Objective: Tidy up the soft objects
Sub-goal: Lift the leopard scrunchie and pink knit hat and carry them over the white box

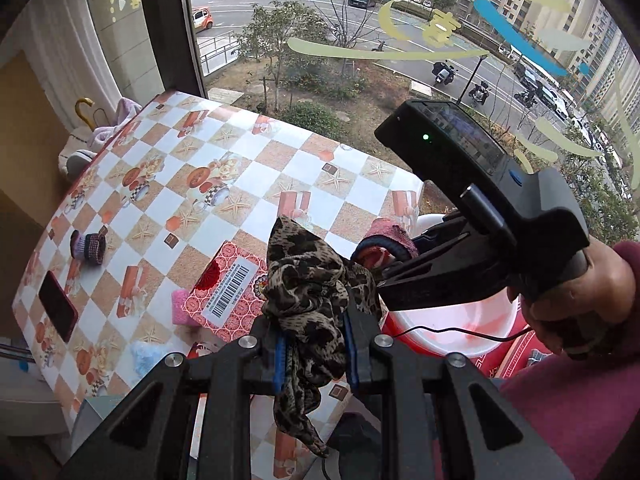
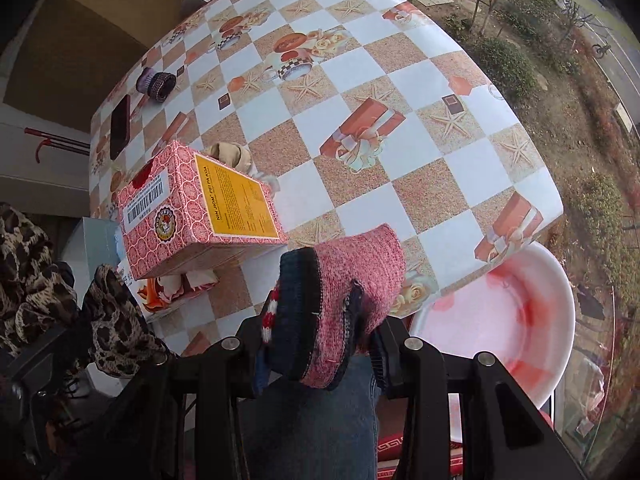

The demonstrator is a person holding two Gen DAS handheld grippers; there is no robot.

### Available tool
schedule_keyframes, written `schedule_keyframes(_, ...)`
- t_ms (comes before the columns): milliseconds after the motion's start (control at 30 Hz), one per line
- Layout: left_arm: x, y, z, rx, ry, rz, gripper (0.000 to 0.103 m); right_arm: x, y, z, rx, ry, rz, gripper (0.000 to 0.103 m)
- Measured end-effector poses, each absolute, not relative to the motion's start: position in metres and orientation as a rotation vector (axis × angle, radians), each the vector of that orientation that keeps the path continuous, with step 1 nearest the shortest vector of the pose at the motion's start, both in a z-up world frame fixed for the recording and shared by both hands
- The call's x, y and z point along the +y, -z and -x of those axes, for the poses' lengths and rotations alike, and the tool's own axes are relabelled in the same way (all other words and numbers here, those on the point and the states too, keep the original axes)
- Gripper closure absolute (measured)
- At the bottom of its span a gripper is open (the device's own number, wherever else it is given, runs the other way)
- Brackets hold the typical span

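My left gripper point(image 1: 316, 344) is shut on a leopard-print scarf point(image 1: 312, 300), which bunches above the fingers and hangs below them, over the table's near edge. My right gripper point(image 2: 320, 356) is shut on a pink knitted sock with a dark cuff point(image 2: 340, 304); in the left wrist view the gripper point(image 1: 384, 268) holds the sock point(image 1: 388, 236) just right of the scarf. The white and pink basin point(image 2: 520, 320) sits below the table edge at the right, also seen in the left wrist view point(image 1: 460, 320). The scarf also shows at the left of the right wrist view point(image 2: 112, 320).
On the checkered tablecloth point(image 2: 360, 100) lie a red patterned box point(image 2: 192, 216), a small purple knitted piece point(image 1: 88, 246), a dark phone point(image 1: 58, 306), a beige soft item point(image 2: 234, 156) behind the box, a pink sponge point(image 1: 182, 308) and a light blue fluffy item point(image 1: 146, 356). A window point(image 1: 360, 40) is beyond the table.
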State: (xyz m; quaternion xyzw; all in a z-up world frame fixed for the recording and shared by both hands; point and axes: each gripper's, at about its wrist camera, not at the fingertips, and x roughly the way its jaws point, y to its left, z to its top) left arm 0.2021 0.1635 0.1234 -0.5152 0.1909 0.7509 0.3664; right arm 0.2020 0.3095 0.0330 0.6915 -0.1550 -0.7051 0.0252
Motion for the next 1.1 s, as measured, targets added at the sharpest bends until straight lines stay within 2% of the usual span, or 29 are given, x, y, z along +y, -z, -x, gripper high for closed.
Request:
schedule_keyframes(533, -0.019, -0.123, -0.240, 0.205, -2.383, 1.629, 0.078, 0.133, -0.080, -0.221, 0.070, 1.989, -1.794, 0.062)
schedule_keyframes(700, -0.058, -0.121, -0.253, 0.142, -2.471, 1.686, 0.078, 0.081, -0.102, -0.213, 0.152, 1.968, -1.678, 0.062)
schedule_keyframes(867, -0.084, -0.116, -0.265, 0.077, -2.524, 1.747, 0.078, 0.036, -0.114, -0.202, 0.134, 1.943, -1.611, 0.062)
schedule_keyframes(1100, -0.100, -0.107, -0.282, 0.021, -2.542, 1.796, 0.078, 0.000, -0.095, -0.225, 0.250, 1.825, -1.630, 0.062)
